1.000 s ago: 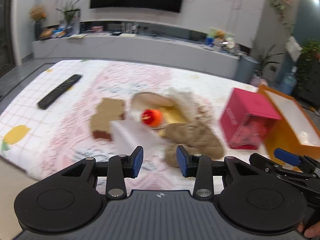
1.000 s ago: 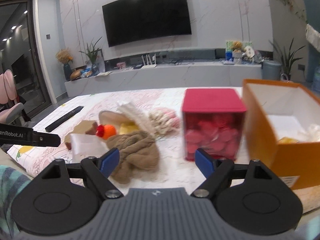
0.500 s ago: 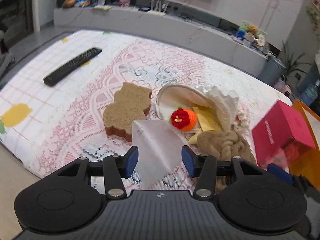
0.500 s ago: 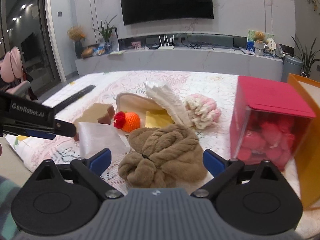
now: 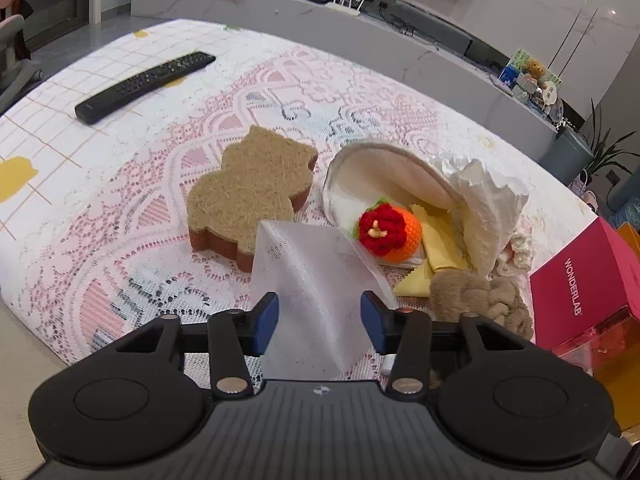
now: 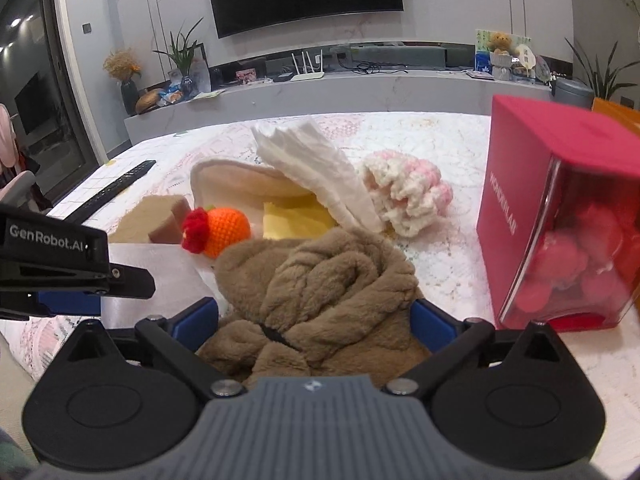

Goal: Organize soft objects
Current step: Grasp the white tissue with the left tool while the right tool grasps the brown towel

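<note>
Jaws wide around brown plush [image 6: 320, 292], red box [image 6: 560, 216] beside, remote [image 5: 146, 86] apart

Even indoor light, soft shadows; ceiling lamps glare on the glossy marble wall [image 5: 568, 8]; fisheye bends edges; centre sharp.

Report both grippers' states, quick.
Left gripper: open, jaws just closing, white cloth between them, not pinched.
Right gripper: open wide, straddling the brown plush, not gripped.
</note>
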A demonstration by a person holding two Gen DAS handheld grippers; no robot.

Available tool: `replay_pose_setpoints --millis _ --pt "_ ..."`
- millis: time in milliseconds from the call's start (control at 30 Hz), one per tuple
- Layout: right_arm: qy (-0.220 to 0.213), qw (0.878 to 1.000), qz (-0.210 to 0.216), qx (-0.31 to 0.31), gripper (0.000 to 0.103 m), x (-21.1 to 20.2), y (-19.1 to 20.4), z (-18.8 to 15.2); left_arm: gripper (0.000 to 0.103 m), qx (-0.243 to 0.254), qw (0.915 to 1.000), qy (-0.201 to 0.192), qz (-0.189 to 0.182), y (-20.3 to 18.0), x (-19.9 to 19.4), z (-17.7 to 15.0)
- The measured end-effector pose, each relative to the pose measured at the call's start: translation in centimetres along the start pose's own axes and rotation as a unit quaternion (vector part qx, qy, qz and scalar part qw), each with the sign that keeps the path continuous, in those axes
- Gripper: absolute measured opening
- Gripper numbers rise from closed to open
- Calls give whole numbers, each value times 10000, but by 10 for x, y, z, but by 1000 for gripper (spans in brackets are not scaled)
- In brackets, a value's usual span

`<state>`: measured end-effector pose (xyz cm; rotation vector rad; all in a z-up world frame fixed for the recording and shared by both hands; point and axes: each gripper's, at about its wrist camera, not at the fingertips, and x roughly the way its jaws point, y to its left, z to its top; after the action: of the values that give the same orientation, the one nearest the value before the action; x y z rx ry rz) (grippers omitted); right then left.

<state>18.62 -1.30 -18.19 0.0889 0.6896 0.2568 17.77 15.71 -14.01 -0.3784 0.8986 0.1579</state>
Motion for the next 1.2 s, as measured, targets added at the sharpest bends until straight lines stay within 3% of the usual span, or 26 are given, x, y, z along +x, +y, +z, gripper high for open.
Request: replay_pose_setpoints --millis 167,300,400,600,933,1200 --pt "-114 9998 -27 -148 94 3 1 -9 31 -5 10000 42 72 -1 5 -1" --pt "-157 9990 -102 -416 86 3 6 -15 10 82 9998 53 189 -3 6 -2" --pt "-146 9981 -131 -586 79 2 10 -16 4 121 9997 -19 229 -4 4 -3" --pt "-137 9979 -62 -623 66 -2 8 -14 2 93 9991 -391 140 -1 -16 -3" --pt "-259 9982 -78 -541 65 -26 1 -6 2 -116 9968 -787 -36 4 -48 -3" --pt "-377 9973 -87 -626 65 -49 -1 0 2 -37 9963 -810 -273 -11 -66 -21"
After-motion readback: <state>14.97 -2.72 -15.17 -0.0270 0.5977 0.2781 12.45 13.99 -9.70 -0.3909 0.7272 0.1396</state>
